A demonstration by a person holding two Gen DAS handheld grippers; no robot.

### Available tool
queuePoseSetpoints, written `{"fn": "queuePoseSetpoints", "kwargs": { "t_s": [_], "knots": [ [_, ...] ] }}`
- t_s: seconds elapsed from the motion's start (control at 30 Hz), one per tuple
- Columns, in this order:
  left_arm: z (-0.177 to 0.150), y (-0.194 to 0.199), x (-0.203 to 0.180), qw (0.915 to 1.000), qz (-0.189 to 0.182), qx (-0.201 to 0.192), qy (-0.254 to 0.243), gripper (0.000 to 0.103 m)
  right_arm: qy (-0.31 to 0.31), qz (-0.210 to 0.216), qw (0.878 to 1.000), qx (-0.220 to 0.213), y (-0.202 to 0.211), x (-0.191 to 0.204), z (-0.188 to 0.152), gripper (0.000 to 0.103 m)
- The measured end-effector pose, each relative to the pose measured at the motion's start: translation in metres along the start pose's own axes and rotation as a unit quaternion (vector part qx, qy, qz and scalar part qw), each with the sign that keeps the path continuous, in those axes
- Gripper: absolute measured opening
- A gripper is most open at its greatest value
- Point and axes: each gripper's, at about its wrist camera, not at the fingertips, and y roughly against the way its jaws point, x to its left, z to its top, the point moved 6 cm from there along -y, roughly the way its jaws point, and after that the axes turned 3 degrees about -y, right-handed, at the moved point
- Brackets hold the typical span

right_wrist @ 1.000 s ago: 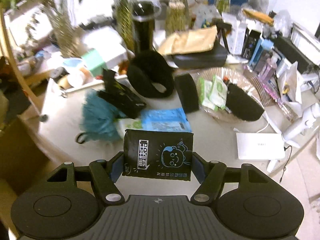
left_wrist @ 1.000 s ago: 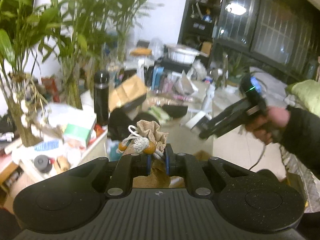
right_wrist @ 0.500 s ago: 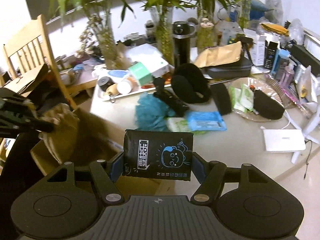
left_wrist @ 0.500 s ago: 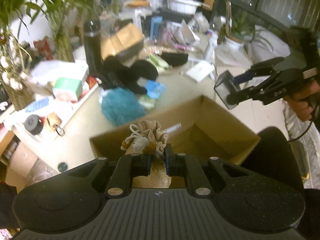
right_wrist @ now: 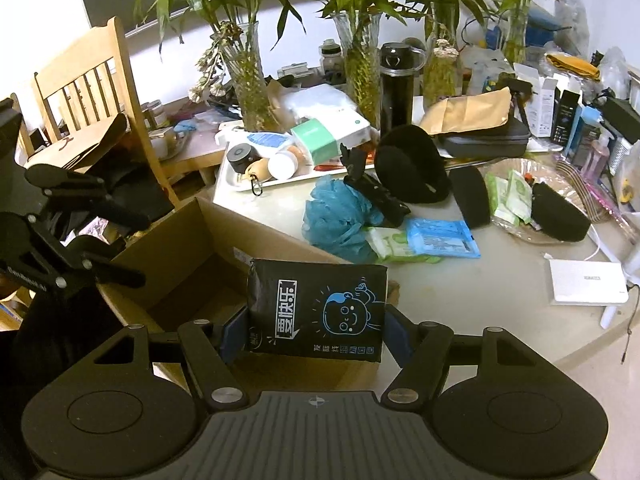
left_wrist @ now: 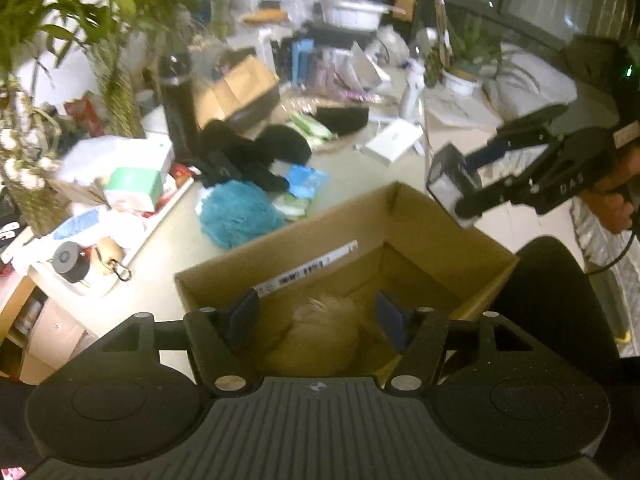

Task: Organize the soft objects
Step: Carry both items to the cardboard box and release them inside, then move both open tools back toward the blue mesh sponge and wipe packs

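My left gripper (left_wrist: pixel 318 318) is open above an open cardboard box (left_wrist: pixel 404 216). A tan burlap drawstring pouch (left_wrist: pixel 320 332) lies blurred inside the box, below the open fingers. My right gripper (right_wrist: pixel 316 338) is shut on a black tissue pack (right_wrist: pixel 316 314) with a blue cartoon face, held over the box's near edge (right_wrist: pixel 208 220). The right gripper also shows in the left wrist view (left_wrist: pixel 460 188), with the pack at the box's far right corner. The left gripper shows in the right wrist view (right_wrist: pixel 120 240) at left, open.
On the table lie a teal bath pouf (right_wrist: pixel 340 220), blue and green wipe packs (right_wrist: pixel 440 238), black earmuffs (right_wrist: pixel 412 170), a black flask (right_wrist: pixel 398 88), a white tray (right_wrist: pixel 240 182), a white box (right_wrist: pixel 586 282) and bamboo vases. A wooden chair (right_wrist: pixel 84 96) stands at left.
The left gripper opened and let go of the burlap pouch, which dropped into the box. The right gripper moved over the box with the tissue pack.
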Motion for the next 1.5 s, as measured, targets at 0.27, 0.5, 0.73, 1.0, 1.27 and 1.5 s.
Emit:
{"fn": "queuePoseSetpoints", "kwargs": {
  "t_s": [0.27,0.5,0.73,1.0,1.27,1.5],
  "knots": [
    [-0.017,0.022,0.018,0.9983,0.023,-0.031,0.042,0.064,0.004,0.007,1.0,0.006,0.0,0.007,-0.009,0.072],
    [-0.03,0.026,0.032,0.996,0.029,-0.032,0.078,0.064,0.006,0.021,1.0,0.017,-0.007,0.016,-0.012,0.072],
    [-0.036,0.026,0.037,0.9954,0.036,-0.031,0.083,0.064,0.022,0.034,0.999,0.014,-0.012,0.03,-0.016,0.103],
    [-0.034,0.021,0.043,0.9942,0.041,-0.031,0.094,0.064,0.014,0.022,1.0,0.002,-0.008,0.025,-0.021,0.103],
    [-0.029,0.015,0.051,0.9915,0.038,-0.033,0.12,0.064,-0.021,0.007,0.999,-0.023,-0.002,0.014,-0.02,0.103],
    [-0.022,0.008,0.051,0.992,0.032,-0.037,0.117,0.064,-0.028,0.0,0.999,-0.034,0.003,0.01,-0.014,0.103]
  ]
}}
